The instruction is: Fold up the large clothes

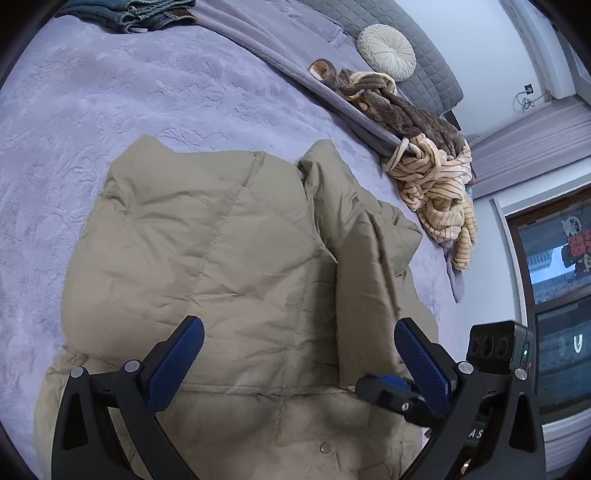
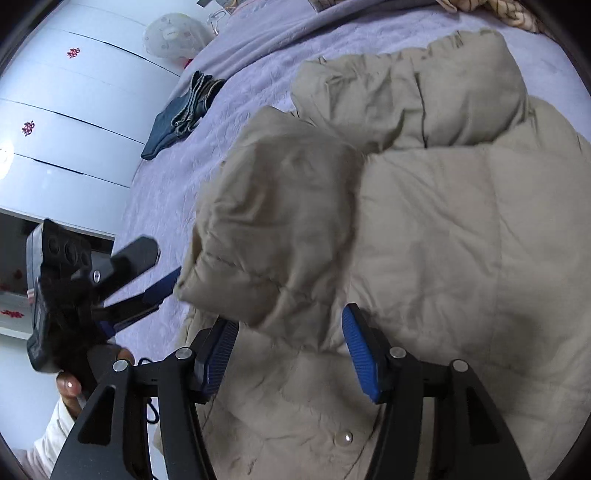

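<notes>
A large beige puffer jacket (image 1: pixel 229 258) lies spread on the lilac bed cover (image 1: pixel 92 110); it also fills the right wrist view (image 2: pixel 443 221). One sleeve (image 1: pixel 354 236) is folded across the body; in the right wrist view this sleeve (image 2: pixel 273 229) looks blurred and raised. My left gripper (image 1: pixel 299 343) is open above the jacket's lower part, holding nothing. My right gripper (image 2: pixel 290 336) is open, its blue pads either side of the sleeve fabric. It also shows in the left wrist view (image 1: pixel 391 391). The left gripper also shows in the right wrist view (image 2: pixel 147 273).
Folded jeans (image 1: pixel 147 14) lie at the far side of the bed, also seen in the right wrist view (image 2: pixel 184 110). A heap of brown and striped clothes (image 1: pixel 424 147) lies on the bed edge. A round cushion (image 1: pixel 386 51) and a window (image 1: pixel 554 258) are behind. White wardrobe doors (image 2: pixel 74 110) stand left.
</notes>
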The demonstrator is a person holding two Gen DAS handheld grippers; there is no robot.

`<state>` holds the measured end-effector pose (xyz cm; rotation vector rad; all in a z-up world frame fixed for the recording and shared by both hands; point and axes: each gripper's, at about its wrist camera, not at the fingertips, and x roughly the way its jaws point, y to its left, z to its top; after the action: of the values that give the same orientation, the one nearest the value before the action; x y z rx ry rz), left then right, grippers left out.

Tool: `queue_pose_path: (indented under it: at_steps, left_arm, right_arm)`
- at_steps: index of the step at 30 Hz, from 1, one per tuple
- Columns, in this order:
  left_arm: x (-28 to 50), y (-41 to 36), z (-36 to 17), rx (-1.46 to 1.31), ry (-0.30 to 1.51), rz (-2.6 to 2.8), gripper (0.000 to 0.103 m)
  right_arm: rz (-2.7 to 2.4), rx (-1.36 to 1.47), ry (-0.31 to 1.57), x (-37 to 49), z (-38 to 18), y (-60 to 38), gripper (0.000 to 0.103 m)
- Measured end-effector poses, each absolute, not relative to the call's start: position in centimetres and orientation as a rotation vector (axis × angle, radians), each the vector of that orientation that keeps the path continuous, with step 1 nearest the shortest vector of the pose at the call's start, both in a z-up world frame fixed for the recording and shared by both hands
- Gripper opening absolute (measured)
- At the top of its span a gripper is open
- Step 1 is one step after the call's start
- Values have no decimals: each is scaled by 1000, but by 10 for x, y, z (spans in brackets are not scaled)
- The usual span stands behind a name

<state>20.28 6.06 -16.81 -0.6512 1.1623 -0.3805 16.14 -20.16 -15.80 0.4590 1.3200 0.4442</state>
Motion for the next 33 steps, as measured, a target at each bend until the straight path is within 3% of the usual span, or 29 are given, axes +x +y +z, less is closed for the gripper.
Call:
queue_pose_path:
  at_steps: [8, 10, 11, 12, 14, 15, 16, 17, 28, 30, 31, 33]
  left_arm:
    - [222, 10, -193, -588, 1231, -433, 101]
    - [228, -3, -204, -574, 1277, -427, 73]
    - [230, -11, -211, -561, 1325, -427, 40]
    - [232, -17, -215, -542, 1354, -421, 14]
    - [229, -23, -208, -491, 1327, -402, 13]
    - [226, -24, -200, -459, 1294, -400, 13]
    - [222, -23, -193, -433, 1267, -396, 13]
    - [218, -19, -186, -404, 1239, -384, 13]
    - [211, 7, -224, -253, 1290, -250, 14]
    - [208, 7, -216, -217, 1279, -216, 17]
    - [206, 8, -211, -192, 1271, -192, 23]
    - [201, 16, -199, -142, 1243, -123, 66]
  right_arm:
    - [150, 859, 1319, 70, -190, -349, 62]
    - [74, 1045, 1245, 54, -197, -389, 62]
    - [46, 1121, 1202, 50, -200, -405, 62]
    - [13, 1181, 1157, 47, -202, -418, 62]
    - [-53, 1234, 1074, 47, -201, -441, 57]
    - [-73, 1231, 1047, 50, -198, -450, 26]
    - [-85, 1209, 1039, 53, -195, -459, 12]
    - [-92, 1173, 1047, 57, -191, -461, 10]
    - [-35, 932, 1198, 83, -217, -440, 8]
    - [-25, 939, 1225, 81, -211, -442, 20]
    - [-8, 923, 1254, 80, -207, -443, 24]
    - [35, 881, 1303, 74, -198, -443, 35]
